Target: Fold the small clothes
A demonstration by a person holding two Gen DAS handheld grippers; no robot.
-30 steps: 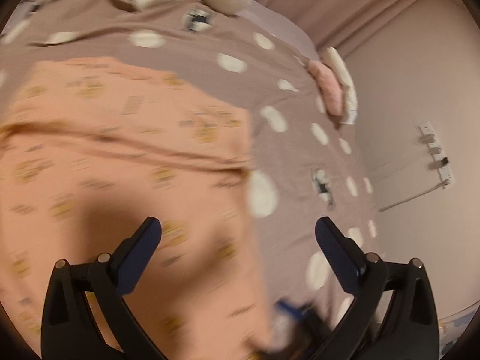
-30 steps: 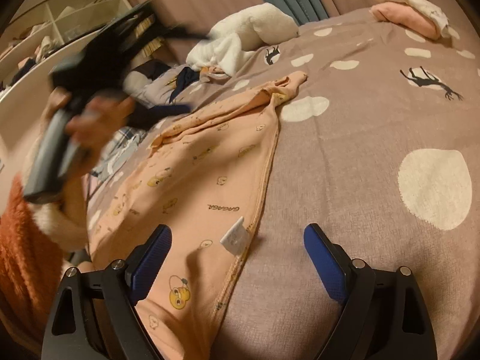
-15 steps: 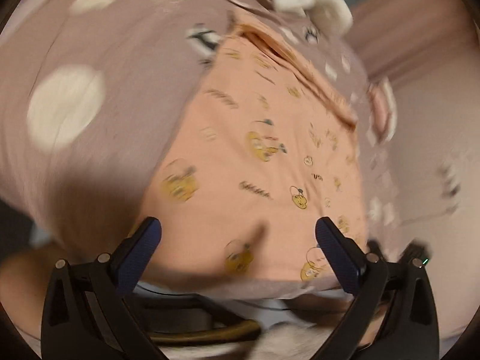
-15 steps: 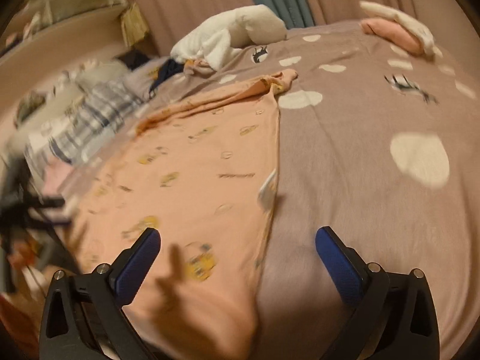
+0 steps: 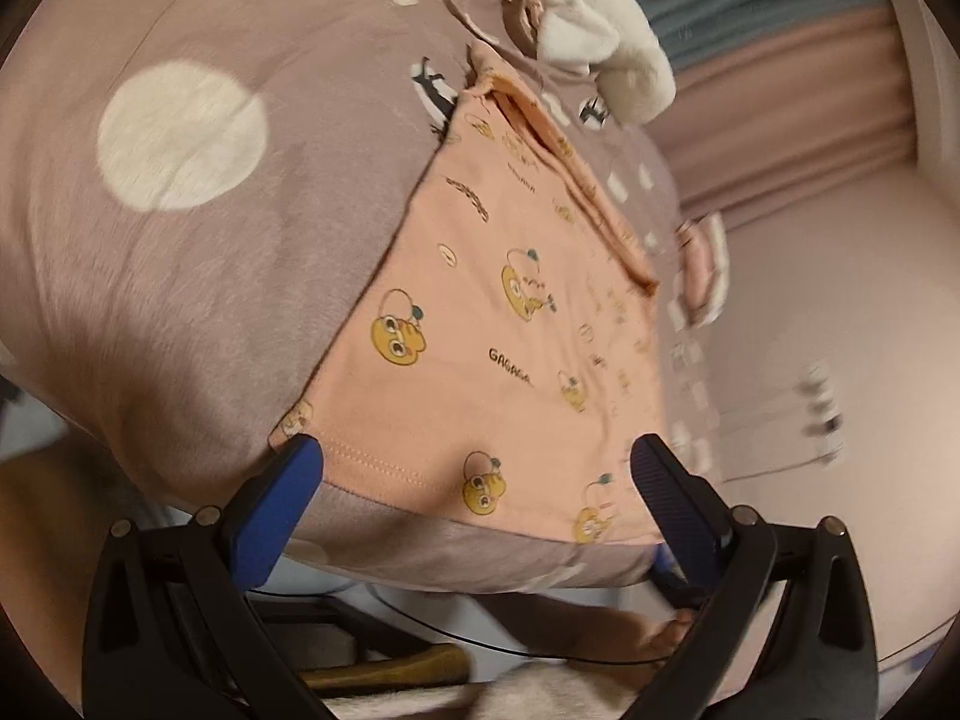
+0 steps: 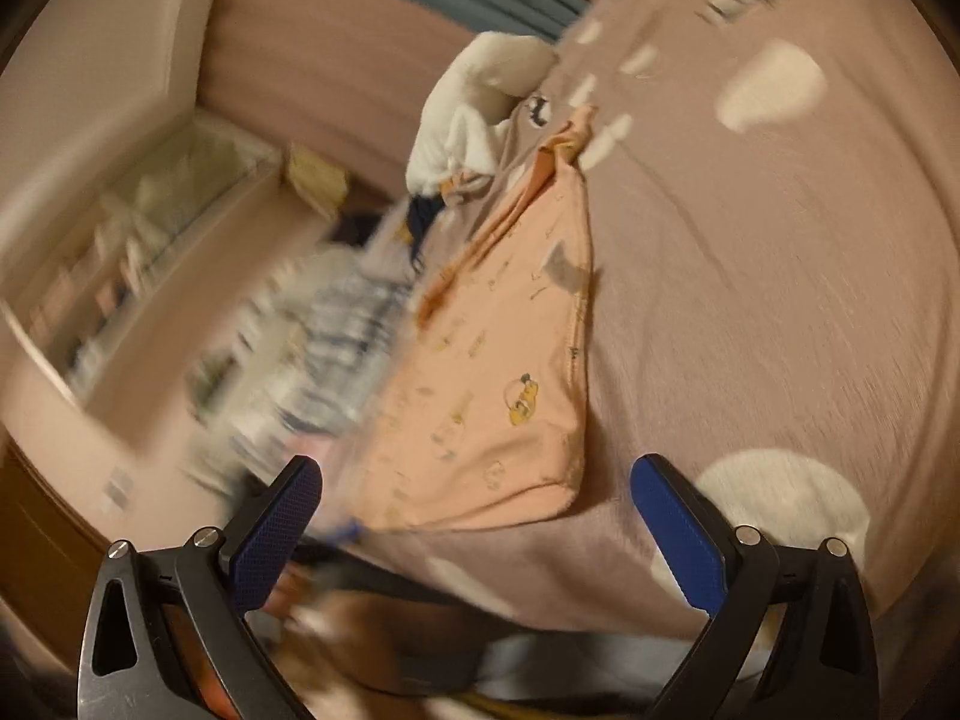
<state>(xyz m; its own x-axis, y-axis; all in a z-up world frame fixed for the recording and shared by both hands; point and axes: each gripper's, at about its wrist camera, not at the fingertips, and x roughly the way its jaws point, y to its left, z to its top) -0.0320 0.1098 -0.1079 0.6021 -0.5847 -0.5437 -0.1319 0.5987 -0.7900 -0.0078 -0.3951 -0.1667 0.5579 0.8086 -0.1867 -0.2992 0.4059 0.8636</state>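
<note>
A: Status, left gripper (image 5: pixel 477 471)?

B: Jaws wide, nothing pinched. Blue pads straddle the near hem of the peach garment (image 5: pixel 504 324); left pad sits at the hem's 8 o'clock corner, right pad just past the 4 o'clock corner. Contact w/ cloth can't be confirmed.

A: Garment position?

B: Flat on the bedspread (image 5: pixel 228 276), mauve w/ cream dots. Near hem lies close to the bed edge at 6 o'clock; body runs up toward 12 o'clock, narrowing to a bunched end. Yellow cartoon prints and lettering face up. A folded strip runs along its 2 o'clock side.

A: Right gripper (image 6: pixel 477 477)?

B: Jaws at full spread, empty. Right wrist view is motion-blurred. Same garment lies ahead of it, near corner between the pads, not gripped. Bunched end points to 12 o'clock.

A: Other items?

B: White fluffy bundle (image 5: pixel 600 30) at 12–1 o'clock, beyond the garment's far end, just apart from it. Pink-and-white folded stack (image 5: pixel 699 267) at 3 o'clock in left view, blurred. Checked fabric (image 6: pixel 342 324) at 9 o'clock in right view, beside the garment, blurred. Shelving (image 6: pixel 120 264) further toward 9 o'clock; contents unreadable. Curtain (image 5: pixel 780 90) behind the bed.
</note>
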